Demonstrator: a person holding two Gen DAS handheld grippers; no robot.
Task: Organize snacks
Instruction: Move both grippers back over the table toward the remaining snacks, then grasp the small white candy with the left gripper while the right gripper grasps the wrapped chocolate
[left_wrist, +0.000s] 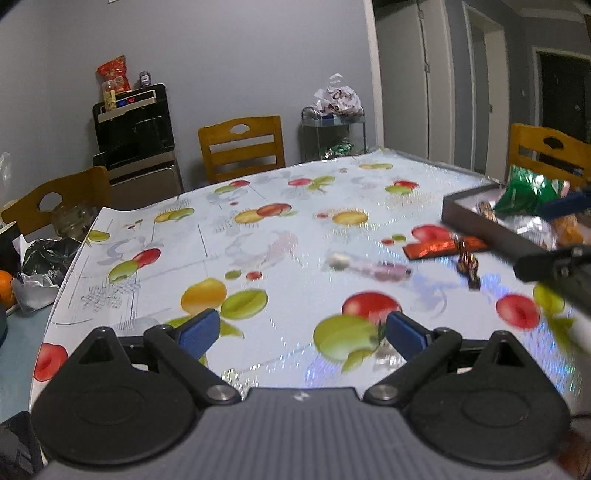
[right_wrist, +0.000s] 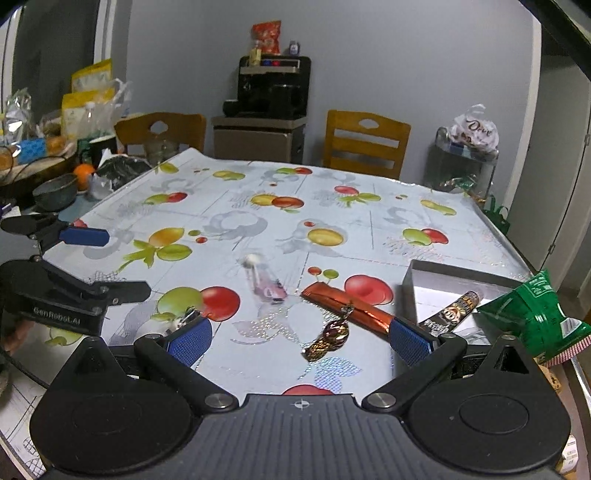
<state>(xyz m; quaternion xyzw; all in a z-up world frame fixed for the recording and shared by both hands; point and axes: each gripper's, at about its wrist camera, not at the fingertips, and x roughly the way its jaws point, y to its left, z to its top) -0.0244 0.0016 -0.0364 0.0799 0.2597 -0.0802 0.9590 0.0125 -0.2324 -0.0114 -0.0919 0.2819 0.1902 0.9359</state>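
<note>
On the table (left_wrist: 258, 229), in the left wrist view, a glossy cloth printed with apples and pears covers the top and curls up at the far edge. The left gripper (left_wrist: 301, 330) hovers low over it, fingers wide apart and holding nothing. Ahead to the right lie a blurred clear tube (left_wrist: 364, 266), a red bar (left_wrist: 443, 248) and a gold candy (left_wrist: 467, 263), the candy just beside the bar's near edge. Behind them stands a dark tray (left_wrist: 476, 219) with a green bag (left_wrist: 528, 192) and other wrappers in it. The right gripper (left_wrist: 561, 240) reaches in from the right edge over the tray; its spread cannot be told here. Beyond the table are wooden chairs (left_wrist: 242, 147), a black dispenser (left_wrist: 135, 129) against the grey wall, and a glass stand (left_wrist: 332, 136) with a plastic bag on top.

In the right wrist view, the right gripper (right_wrist: 299, 338) also has its fingers wide and empty, with the candy (right_wrist: 328, 338) between them on the cloth. The bar (right_wrist: 351, 306) lies just past it, the tube (right_wrist: 264, 282) further left. The tray (right_wrist: 410, 295) sits at the right, a brown stick (right_wrist: 454, 308) inside and the bag (right_wrist: 535, 314) over its near corner. The left gripper (right_wrist: 99, 258) shows at the left edge, open. An orange (right_wrist: 84, 173) and clutter sit off the cloth at the left.
</note>
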